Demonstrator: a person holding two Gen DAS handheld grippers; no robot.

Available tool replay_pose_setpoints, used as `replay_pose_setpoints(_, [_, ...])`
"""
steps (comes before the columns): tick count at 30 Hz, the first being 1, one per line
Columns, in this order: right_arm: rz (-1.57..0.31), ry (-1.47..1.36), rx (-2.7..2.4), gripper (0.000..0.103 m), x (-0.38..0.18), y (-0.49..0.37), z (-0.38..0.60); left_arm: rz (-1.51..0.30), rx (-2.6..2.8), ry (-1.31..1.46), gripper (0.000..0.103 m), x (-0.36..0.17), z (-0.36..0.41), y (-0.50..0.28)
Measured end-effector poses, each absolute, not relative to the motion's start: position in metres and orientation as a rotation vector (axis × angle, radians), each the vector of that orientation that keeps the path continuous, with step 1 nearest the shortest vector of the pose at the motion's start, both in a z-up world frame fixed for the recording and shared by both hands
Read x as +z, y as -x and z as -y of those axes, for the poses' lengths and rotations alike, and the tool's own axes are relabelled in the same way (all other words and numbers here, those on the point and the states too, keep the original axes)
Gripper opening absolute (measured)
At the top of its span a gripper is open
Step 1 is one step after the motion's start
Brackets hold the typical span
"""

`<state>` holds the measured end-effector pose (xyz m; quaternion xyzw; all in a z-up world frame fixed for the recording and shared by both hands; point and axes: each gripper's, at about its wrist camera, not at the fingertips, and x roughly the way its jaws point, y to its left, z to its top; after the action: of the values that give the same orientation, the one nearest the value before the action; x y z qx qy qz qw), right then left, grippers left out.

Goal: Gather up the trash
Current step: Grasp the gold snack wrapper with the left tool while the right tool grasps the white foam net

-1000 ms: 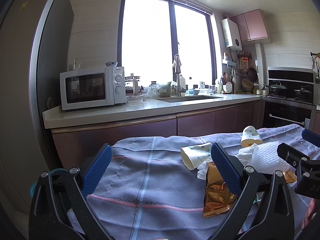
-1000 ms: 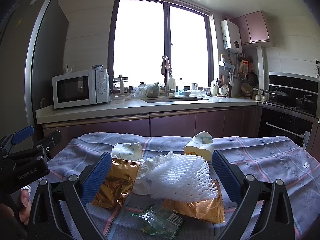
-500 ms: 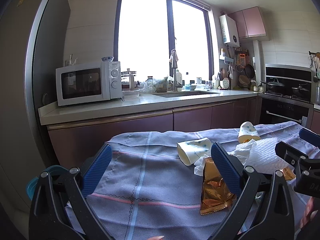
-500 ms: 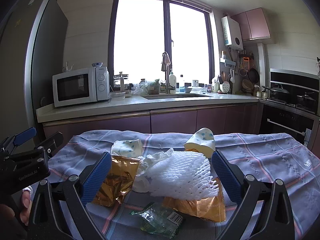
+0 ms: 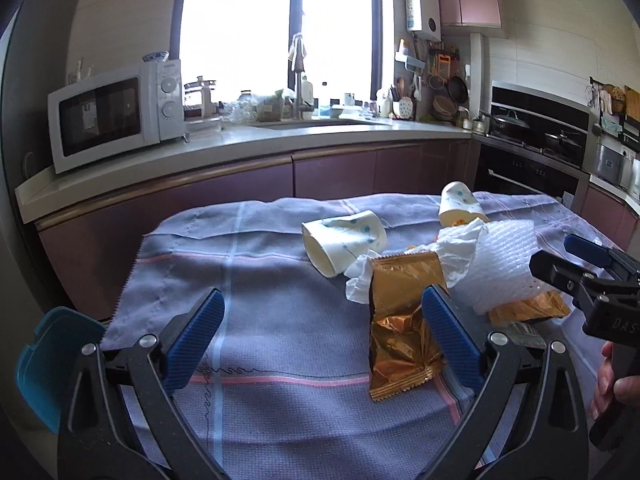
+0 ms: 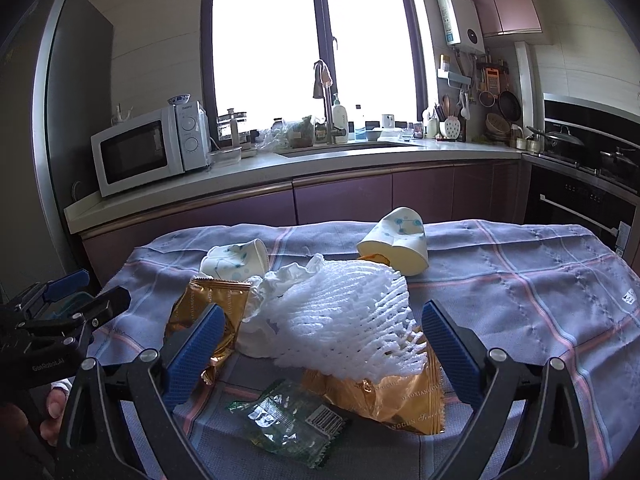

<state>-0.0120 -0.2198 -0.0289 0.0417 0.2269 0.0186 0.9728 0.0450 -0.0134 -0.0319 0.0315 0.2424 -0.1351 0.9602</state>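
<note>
Both grippers have tipped down and come nearer the heap of trash since a second ago, so the lilac checked tablecloth (image 6: 520, 296) fills more of each view and the window sits higher. In the left wrist view the left gripper (image 5: 322, 334) has its blue-padded jaws spread wide over bare cloth with nothing between them; its right-hand finger stands in front of a crumpled gold foil snack wrapper (image 5: 400, 320), and I cannot tell whether it touches it. Beyond that wrapper a white paper cup with blue-green dots (image 5: 344, 242) lies on its side, and a second dotted paper cup (image 5: 458, 204) lies farther back to the right. The right gripper (image 6: 322, 338) has its jaws wide but closing, with a white foam fruit net (image 6: 344, 324) lying between them, not pressed by either pad. A crumpled white tissue (image 6: 276, 288) touches the net's left side, a second gold foil wrapper (image 6: 392, 400) lies under the net, and a clear green-printed plastic wrapper (image 6: 288, 420) lies just in front of it. At the left edge of the left view, off the table, a teal plastic lid or bin rim (image 5: 44, 360) shows. A white microwave oven (image 6: 148, 152) stands on the kitchen counter behind.
</note>
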Motion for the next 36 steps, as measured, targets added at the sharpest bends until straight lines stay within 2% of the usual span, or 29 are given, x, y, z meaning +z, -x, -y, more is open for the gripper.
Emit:
replay_pose_setpoints(4, [-0.511, -0.106, 0.048, 0.081, -0.034, 0.0, 0.228, -0.58, -0.376, -0.069, 0.093, -0.047, 0.028, -0.061])
replay_pose_setpoints(6, [-0.539, -0.129, 0.06, 0.072, -0.038, -0.005, 0.233, -0.619, -0.422, -0.068, 0.082, -0.053, 0.035, -0.069])
replay_pose_setpoints(7, [-0.55, -0.138, 0.064, 0.07, -0.04, -0.007, 0.236, -0.642, -0.448, -0.059, 0.08, -0.056, 0.038, -0.074])
replay_pose_setpoints(9, [-0.567, -0.156, 0.075, 0.061, -0.043, -0.01, 0.24, -0.693, -0.487, -0.038, 0.067, -0.062, 0.043, -0.084])
replay_pose_setpoints(13, [-0.581, -0.192, 0.107, 0.044, -0.046, -0.011, 0.246, -0.743, -0.504, -0.04, 0.048, -0.071, 0.052, -0.095])
replay_pose_setpoints(15, [-0.587, -0.207, 0.134, 0.028, -0.046, -0.01, 0.247, -0.751, -0.516, -0.042, 0.033, -0.074, 0.056, -0.097])
replay_pose_setpoints(18, [-0.577, -0.21, 0.157, 0.015, -0.043, -0.008, 0.248, -0.752, -0.527, -0.037, 0.017, -0.075, 0.058, -0.096])
replay_pose_setpoints(21, [-0.549, -0.205, 0.17, 0.012, -0.036, -0.002, 0.249, -0.751, -0.549, -0.005, 0.007, -0.07, 0.054, -0.093])
replay_pose_setpoints(24, [-0.517, -0.207, 0.187, 0.012, -0.025, 0.005, 0.251, -0.736, -0.576, 0.017, 0.003, -0.063, 0.048, -0.085])
replay_pose_setpoints(30, [-0.445, -0.224, 0.215, 0.011, -0.002, 0.018, 0.255, -0.694, -0.607, 0.07, 0.001, -0.043, 0.03, -0.068])
replay_pose_setpoints(36, [-0.474, -0.23, 0.263, 0.012, 0.002, 0.015, 0.252, -0.651, -0.608, 0.099, 0.001, -0.024, 0.004, -0.052])
